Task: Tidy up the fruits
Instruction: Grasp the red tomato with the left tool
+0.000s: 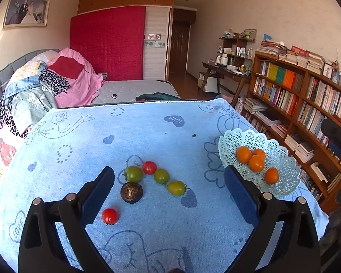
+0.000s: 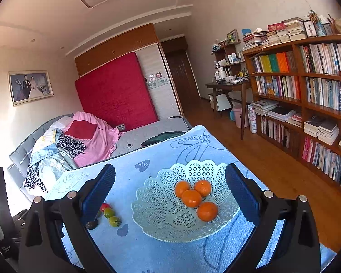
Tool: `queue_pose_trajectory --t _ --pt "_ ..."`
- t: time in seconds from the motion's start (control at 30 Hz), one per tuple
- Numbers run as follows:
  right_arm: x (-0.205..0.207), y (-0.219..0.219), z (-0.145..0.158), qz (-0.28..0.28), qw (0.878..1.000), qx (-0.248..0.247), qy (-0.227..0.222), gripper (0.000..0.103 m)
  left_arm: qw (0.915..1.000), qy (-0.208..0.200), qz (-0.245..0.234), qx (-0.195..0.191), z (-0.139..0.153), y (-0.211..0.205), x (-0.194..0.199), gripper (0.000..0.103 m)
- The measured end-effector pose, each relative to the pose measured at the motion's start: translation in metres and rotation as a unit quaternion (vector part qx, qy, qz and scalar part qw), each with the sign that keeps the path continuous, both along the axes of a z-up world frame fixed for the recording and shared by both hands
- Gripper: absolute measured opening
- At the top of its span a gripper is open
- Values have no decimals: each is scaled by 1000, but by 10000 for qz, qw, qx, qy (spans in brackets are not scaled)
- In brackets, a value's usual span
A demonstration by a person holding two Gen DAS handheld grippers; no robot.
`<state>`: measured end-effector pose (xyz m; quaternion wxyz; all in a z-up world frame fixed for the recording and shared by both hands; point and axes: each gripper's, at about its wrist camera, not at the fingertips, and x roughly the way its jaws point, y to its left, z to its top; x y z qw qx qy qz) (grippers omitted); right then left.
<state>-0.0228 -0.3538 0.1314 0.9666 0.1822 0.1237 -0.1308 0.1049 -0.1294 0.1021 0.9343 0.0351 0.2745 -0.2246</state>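
Note:
On the blue towel point(image 1: 147, 136) lie two red tomatoes point(image 1: 149, 167) point(image 1: 110, 216), three green tomatoes point(image 1: 133, 174) point(image 1: 161, 175) point(image 1: 176, 188) and a dark brown round fruit point(image 1: 131, 192). My left gripper point(image 1: 169, 174) hangs open above them, holding nothing. A pale green lattice basket point(image 1: 282, 154) at the right holds several oranges point(image 1: 256, 163). In the right wrist view my right gripper point(image 2: 170, 171) is open over the basket point(image 2: 152, 204) and its oranges point(image 2: 191, 198), touching neither. The green tomatoes point(image 2: 109, 212) and the brown fruit point(image 2: 92, 224) show beside its left finger.
The towel-covered table ends close behind the basket point(image 2: 193, 129). A bed with piled clothes point(image 1: 45, 86) lies beyond it at the left. Bookshelves point(image 1: 307, 95) line the right wall over a wooden floor point(image 2: 272, 159). A dark object point(image 1: 338, 136) juts in at the right edge.

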Motion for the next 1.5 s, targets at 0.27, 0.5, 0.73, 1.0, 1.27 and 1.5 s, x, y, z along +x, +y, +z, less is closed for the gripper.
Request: queue_pose_trajectory --t 0.27,0.5,0.73,1.0,1.27,1.5 --pt "12 20 -3 378 9991 -78 161 99 9990 118 419 137 -12 35 3 96" --pt "19 35 -12 660 9973 -32 315 99 9964 329 736 257 -30 60 9 96" --pt "24 55 -21 958 9941 -182 470 99 9941 537 856 398 -48 68 16 96" --pt "35 67 -34 1157 9909 -179 671 99 9912 791 851 631 -72 67 31 89" --pt "44 72 -44 1279 9879 -225 848 99 9866 1159 855 760 -95 61 49 57" --pt "53 78 -57 1409 9842 -258 1043 99 9874 1297 681 604 -104 61 54 29"
